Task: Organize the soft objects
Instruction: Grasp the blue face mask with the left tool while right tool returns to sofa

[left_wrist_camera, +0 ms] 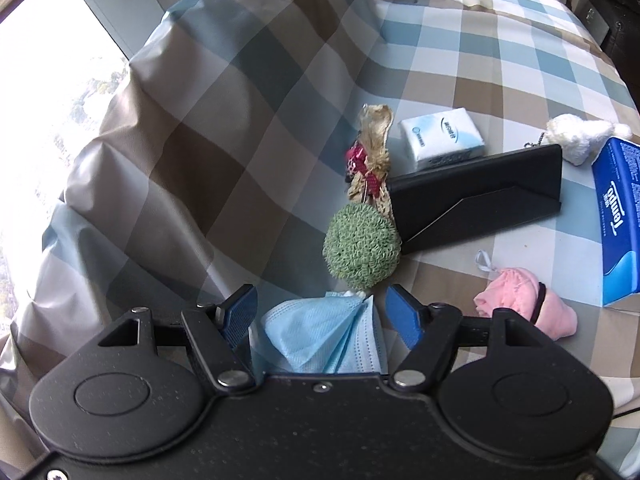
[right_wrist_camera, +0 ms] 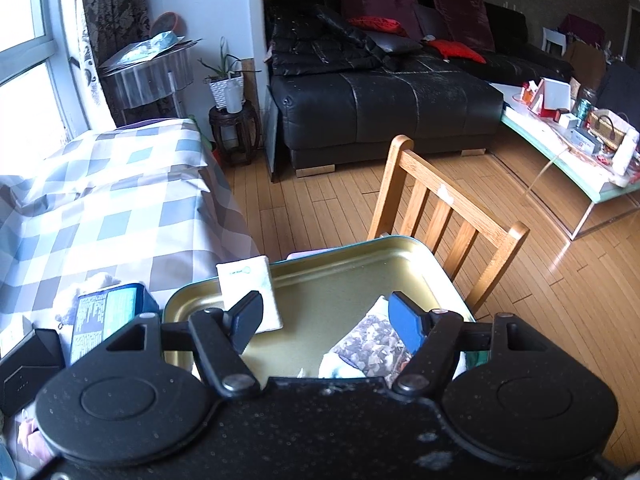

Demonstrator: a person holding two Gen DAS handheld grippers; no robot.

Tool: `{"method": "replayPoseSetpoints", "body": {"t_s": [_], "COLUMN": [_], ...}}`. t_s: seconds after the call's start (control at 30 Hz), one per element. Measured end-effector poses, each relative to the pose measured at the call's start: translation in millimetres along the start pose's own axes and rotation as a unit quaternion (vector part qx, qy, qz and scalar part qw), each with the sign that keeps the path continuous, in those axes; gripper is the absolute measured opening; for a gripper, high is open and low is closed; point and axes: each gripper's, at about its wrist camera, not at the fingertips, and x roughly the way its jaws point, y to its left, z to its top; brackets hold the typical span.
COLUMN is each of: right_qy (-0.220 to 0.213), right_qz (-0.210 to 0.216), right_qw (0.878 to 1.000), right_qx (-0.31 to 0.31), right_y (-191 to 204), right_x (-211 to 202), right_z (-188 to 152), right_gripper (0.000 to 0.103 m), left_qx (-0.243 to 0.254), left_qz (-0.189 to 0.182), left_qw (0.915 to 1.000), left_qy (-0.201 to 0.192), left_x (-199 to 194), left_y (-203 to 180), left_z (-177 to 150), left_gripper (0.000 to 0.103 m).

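Observation:
In the left wrist view my left gripper (left_wrist_camera: 322,306) is open over a folded blue face mask (left_wrist_camera: 324,338) that lies between its fingers on the checked cloth. A green fuzzy ball (left_wrist_camera: 361,246), a straw doll with pink bows (left_wrist_camera: 370,160), a pink cloth bundle (left_wrist_camera: 524,302), a white tissue pack (left_wrist_camera: 442,138) and a white plush (left_wrist_camera: 576,138) lie ahead. In the right wrist view my right gripper (right_wrist_camera: 326,316) is open above a gold metal tin (right_wrist_camera: 340,280). The tin holds a white pack (right_wrist_camera: 250,292) leaning on its rim and a patterned pouch (right_wrist_camera: 370,346).
A black stand (left_wrist_camera: 476,204) and a blue Tempo tissue box (left_wrist_camera: 618,220) sit on the cloth, and the box also shows in the right wrist view (right_wrist_camera: 108,314). A wooden chair (right_wrist_camera: 444,216) stands behind the tin. A black sofa (right_wrist_camera: 380,92) and a cluttered glass table (right_wrist_camera: 576,152) are farther off.

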Motion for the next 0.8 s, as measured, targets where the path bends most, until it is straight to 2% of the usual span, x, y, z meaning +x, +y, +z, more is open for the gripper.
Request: {"method": "replayPoseSetpoints", "body": {"t_s": [0.33,0.57,0.8], "right_qy": [-0.01,-0.037,-0.061], "right_qz": [0.031,0.092,0.162], "right_qw": [0.999,0.992,0.976], "right_qx": [-0.038,-0.078,-0.133], "right_y": [24,51,85], "right_x": [-9,-27,-50], "right_z": [-9,-20,-36], "right_gripper": [0.07,0.07,0.071], "left_qx": [-0.012,-0.021,-0.027], "left_qz": [0.001,-0.007,-0.02], "left_qw": [0.9995,0.999,0.9989], "left_qy": [0.031,0.039,0.033], "left_x": [28,40,43], "left_y": [5,9,10], "left_z": [-13,-21,-24], "left_gripper": [0.068,0.069,0.069]}}
